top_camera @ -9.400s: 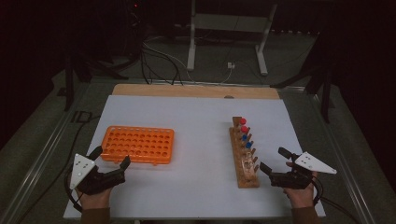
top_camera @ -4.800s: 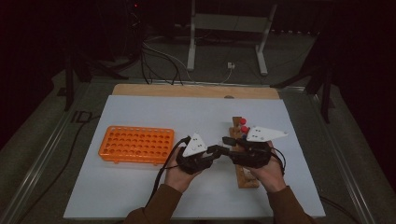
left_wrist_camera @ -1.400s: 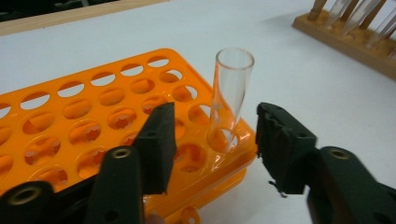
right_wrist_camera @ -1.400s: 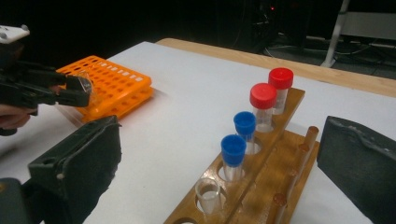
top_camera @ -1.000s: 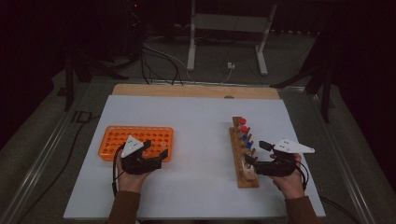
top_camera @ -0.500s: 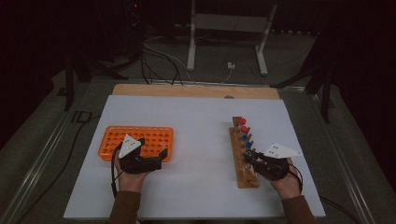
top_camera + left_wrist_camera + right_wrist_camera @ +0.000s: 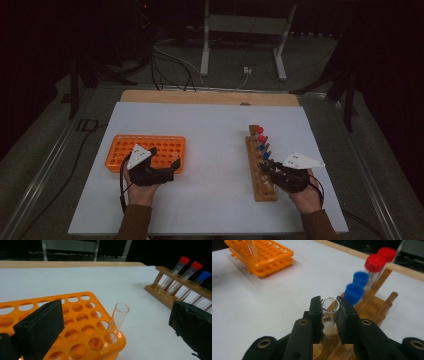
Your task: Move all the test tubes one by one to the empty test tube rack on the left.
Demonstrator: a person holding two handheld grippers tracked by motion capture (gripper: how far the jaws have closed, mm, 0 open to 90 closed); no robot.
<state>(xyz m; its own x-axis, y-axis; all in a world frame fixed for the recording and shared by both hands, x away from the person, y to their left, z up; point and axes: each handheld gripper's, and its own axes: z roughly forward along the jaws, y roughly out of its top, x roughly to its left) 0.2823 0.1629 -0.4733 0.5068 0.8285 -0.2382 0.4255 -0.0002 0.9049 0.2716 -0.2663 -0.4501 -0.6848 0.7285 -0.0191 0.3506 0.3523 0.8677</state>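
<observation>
a: high view. the left claw (image 7: 172,165) sits at the near right corner of the orange rack (image 7: 146,151); a second ago it was at the same spot. the right claw (image 7: 266,167) has moved in onto the wooden rack (image 7: 260,165), where a second ago it stood just off its side.

b: left gripper view?

a: its jaws have just been opening and now stand wide apart, nothing pressed between them. a clear open tube (image 7: 116,321) leans in a corner hole of the orange rack (image 7: 75,325), released.

b: right gripper view?

a: the jaws have just been closing and are clamped on the rim of a clear uncapped tube (image 7: 330,315) seated in the wooden rack (image 7: 372,307), beside the blue caps (image 7: 354,292).

b: finding?

a: in my judgement one transfer is complete and the next tube is gripped, ready to lift.
</observation>
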